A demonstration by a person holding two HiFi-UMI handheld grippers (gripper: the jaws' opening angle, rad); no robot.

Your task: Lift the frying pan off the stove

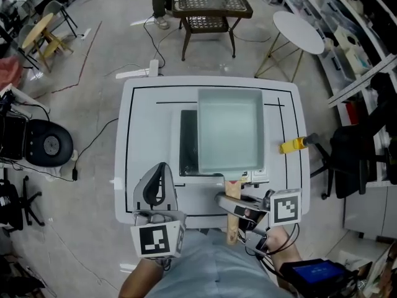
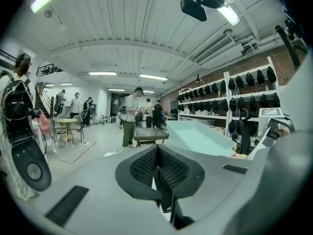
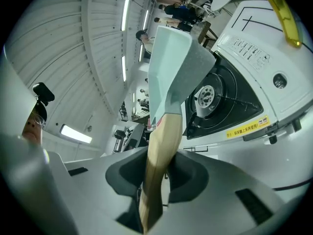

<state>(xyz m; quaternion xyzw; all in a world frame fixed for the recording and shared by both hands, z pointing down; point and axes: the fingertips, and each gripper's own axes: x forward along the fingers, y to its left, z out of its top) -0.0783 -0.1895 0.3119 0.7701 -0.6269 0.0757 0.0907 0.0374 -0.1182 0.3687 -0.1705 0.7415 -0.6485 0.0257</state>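
- White tabletop gas stove (image 3: pixel 254 82), yellow strip label (image 3: pixel 247 128) on the front edge below the black burner recess: I see one line of dark East Asian characters, too small to read.
- Same stove, top panel: block of fine grey print (image 3: pixel 249 53), illegible.
- Left gripper (image 1: pixel 161 172) and right gripper (image 1: pixel 228 202), cube faces: black-and-white square marker patterns, no letters or digits.
- Blue lit screen (image 1: pixel 316 272) at my lower right: nothing legible.
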